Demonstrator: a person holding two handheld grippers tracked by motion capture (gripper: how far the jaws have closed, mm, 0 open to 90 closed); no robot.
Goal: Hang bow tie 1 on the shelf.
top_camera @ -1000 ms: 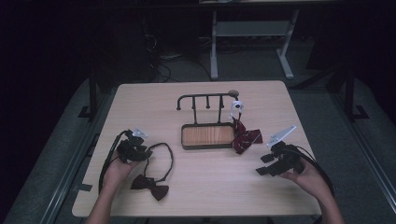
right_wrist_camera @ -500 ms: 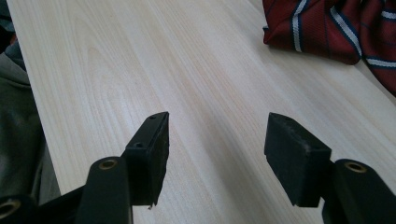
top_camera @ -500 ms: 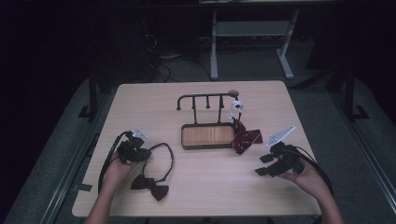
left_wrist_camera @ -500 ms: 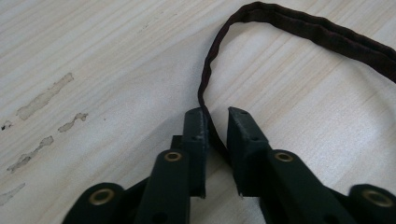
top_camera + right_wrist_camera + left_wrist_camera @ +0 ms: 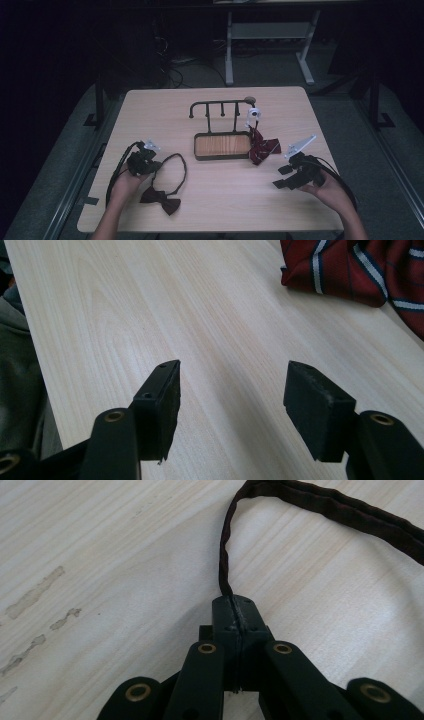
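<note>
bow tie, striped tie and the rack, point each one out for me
bow tie (image 5: 161, 198), high view, on the dark bow itself
striped tie (image 5: 262, 148), high view, on the red cloth beside the tray
rack (image 5: 220, 104), high view, on its top bar

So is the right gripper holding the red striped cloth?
No, the right gripper is open over bare table, with the red striped cloth lying farther off, untouched.
</note>
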